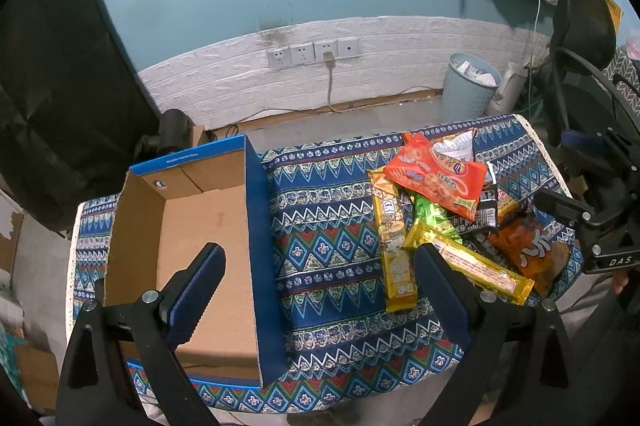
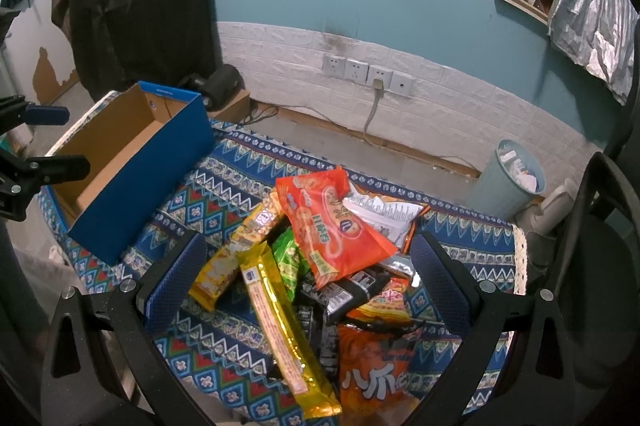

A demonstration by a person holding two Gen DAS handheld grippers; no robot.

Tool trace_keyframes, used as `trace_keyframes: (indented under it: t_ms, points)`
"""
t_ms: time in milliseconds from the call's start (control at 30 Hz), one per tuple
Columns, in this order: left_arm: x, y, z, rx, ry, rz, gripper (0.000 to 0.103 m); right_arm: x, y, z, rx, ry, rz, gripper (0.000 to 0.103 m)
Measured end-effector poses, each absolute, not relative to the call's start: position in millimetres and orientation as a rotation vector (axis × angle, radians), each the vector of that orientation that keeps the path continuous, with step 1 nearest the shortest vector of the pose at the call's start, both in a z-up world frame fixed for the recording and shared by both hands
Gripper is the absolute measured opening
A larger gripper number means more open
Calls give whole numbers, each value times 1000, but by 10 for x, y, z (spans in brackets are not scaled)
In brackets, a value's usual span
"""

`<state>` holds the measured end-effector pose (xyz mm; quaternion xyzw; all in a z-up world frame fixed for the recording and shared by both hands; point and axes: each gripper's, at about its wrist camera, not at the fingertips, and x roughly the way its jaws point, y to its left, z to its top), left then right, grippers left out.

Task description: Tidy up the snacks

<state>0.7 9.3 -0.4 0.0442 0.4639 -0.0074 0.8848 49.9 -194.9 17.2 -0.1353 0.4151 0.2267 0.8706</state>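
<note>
Surface: one low table under a blue patterned cloth with a pale lace edge.

Box: one, open-topped cardboard, blue outside, brown inside. It sits on the left part of the surface. Nothing visible inside it.

Snack pile: one heap on the right part of the surface, well apart from the box. Count of packets that can be told apart, largest first:
- one orange-red biscuit bag, on top of the heap
- one orange crisp bag with white characters, at the near edge
- one white-and-orange bag, partly under the biscuit bag
- one long gold bar, lying diagonally
- one yellow bar, left edge of the heap
- one green packet, mostly covered
- black wrappers, number unclear, overlapped by others

Left gripper: fingers spread wide, holding nothing. It hovers above the near side of the surface, one finger over the box, the other over the near end of the gold bar.

Right gripper: fingers spread wide, holding nothing, hovering over the snack pile, which lies between the two fingers in its view.

Beyond the surface: one pale blue bin on the floor, one row of four wall sockets, one with a plug in it.
</note>
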Motion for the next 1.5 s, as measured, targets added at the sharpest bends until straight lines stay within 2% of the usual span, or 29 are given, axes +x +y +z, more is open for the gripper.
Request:
trace_keyframes:
  t_ms: [1500]
  points:
    - [-10, 29, -70, 113, 980, -25, 96, 501, -1968, 174, -277, 872, 474, 100]
